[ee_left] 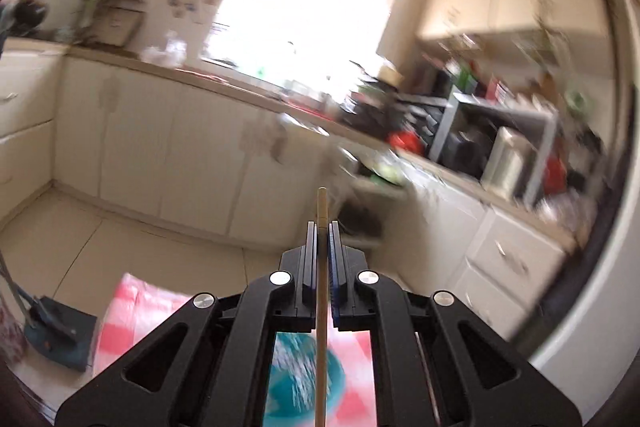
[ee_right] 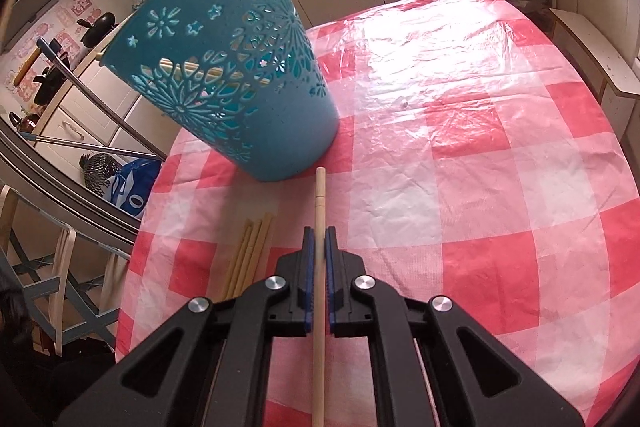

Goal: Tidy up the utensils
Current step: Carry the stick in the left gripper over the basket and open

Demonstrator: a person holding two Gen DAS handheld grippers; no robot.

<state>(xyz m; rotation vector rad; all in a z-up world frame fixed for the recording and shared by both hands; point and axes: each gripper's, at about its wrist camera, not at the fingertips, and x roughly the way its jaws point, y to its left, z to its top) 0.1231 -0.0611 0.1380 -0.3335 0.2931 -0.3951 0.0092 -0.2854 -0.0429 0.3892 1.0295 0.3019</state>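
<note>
My left gripper [ee_left: 322, 227] points near level across the kitchen, jaws clamped on a chopstick [ee_left: 321, 205]. My right gripper [ee_right: 319, 233] tilts down over the worktop [ee_right: 480, 147], jaws clamped on another chopstick [ee_right: 319, 195] near the teal basket [ee_right: 240, 67].

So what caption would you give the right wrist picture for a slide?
Right gripper shut on a wooden chopstick above the checked tablecloth, teal cutout basket ahead, spare chopsticks alongside.

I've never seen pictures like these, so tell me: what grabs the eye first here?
The teal cut-out basket stands out, sitting at the left of a table in a red-and-white checked cloth. Each gripper is shut on a wooden chopstick: the right gripper over the cloth, the left gripper raised toward the blurred kitchen.
</note>
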